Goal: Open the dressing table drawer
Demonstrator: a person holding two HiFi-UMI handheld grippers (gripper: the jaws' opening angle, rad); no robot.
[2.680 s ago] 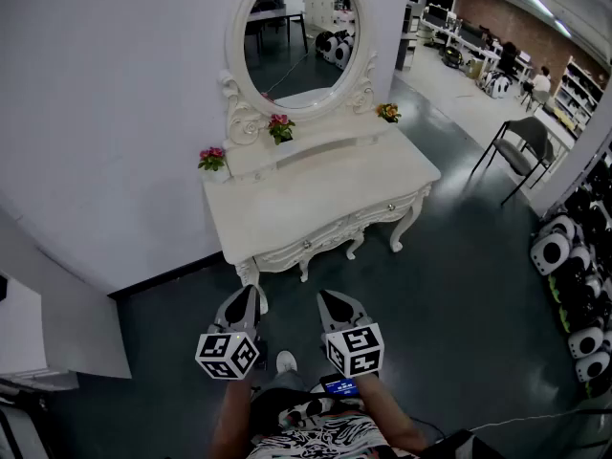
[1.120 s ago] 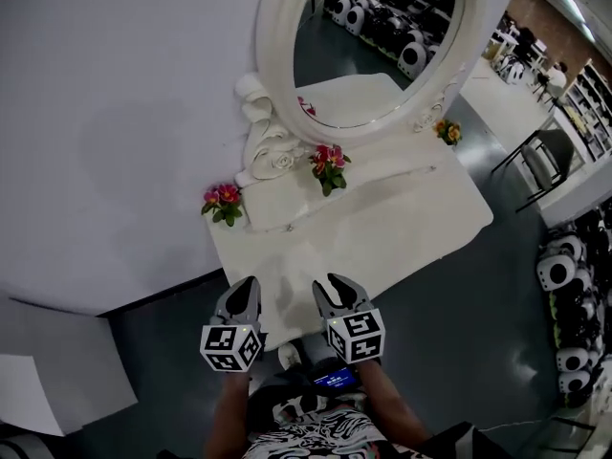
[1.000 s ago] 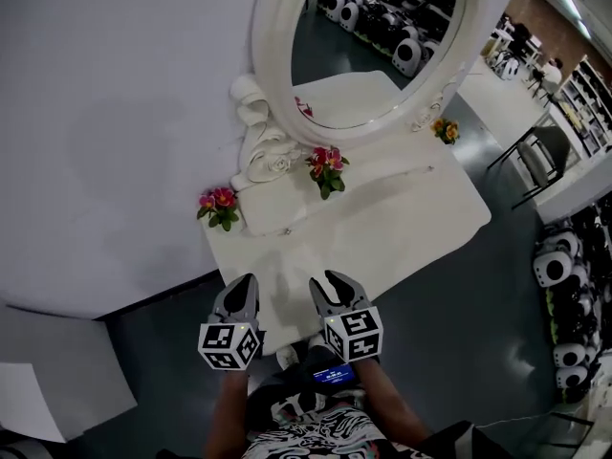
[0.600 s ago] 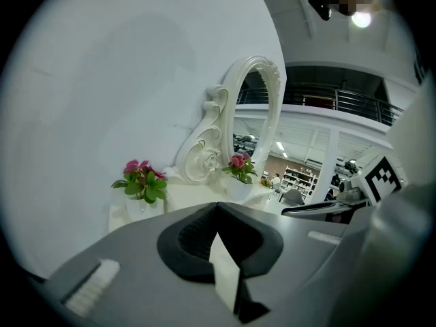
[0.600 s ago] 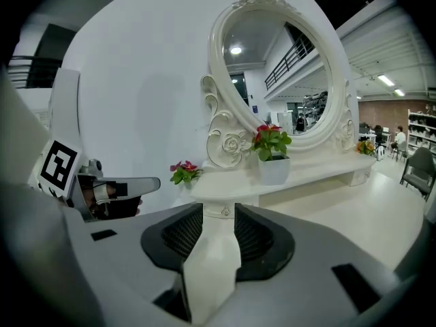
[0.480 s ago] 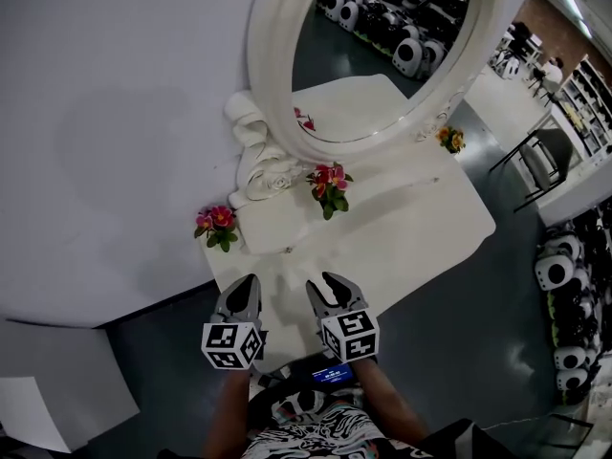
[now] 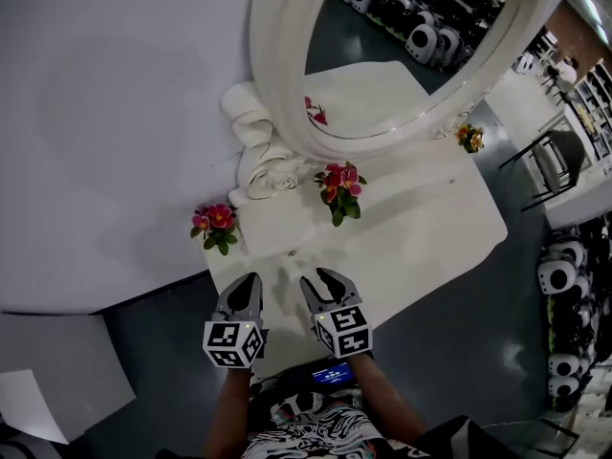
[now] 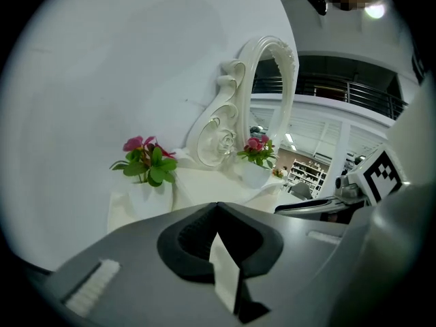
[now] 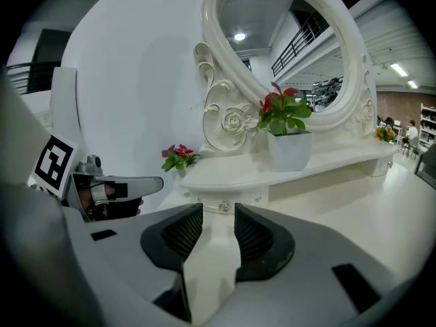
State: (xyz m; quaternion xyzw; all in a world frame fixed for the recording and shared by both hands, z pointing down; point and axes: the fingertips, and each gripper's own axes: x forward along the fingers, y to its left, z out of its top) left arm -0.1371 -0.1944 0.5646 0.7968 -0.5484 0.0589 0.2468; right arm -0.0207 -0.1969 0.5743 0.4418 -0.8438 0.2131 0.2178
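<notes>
Side by side, the person's forearms (image 7: 222,409) extend forward, both grippers angled gently downward. The left gripper (image 7: 251,281) has its jaws pressed together; the right gripper's (image 7: 318,277) jaws have just been spreading apart, with nothing between them.

In the head view the desk (image 7: 421,237) shows only its top; its front face and legs lie hidden under the near edge. Above the desk, the mirror (image 7: 277,75) is cut off by the picture's top edge, so only the lower arc of its oval frame shows. At the desk's far right end the yellow flowers (image 7: 469,137) are too small to tell their pot. On the floor right of the desk, round black-and-white objects (image 7: 557,277) run off the right edge; what they are cannot be told. Just below the desk's near edge a blue screen (image 7: 332,373) glows, its print too small to read. In the right gripper view a knob (image 9: 223,207) on the desk's raised shelf is tiny, its shape unclear.
</notes>
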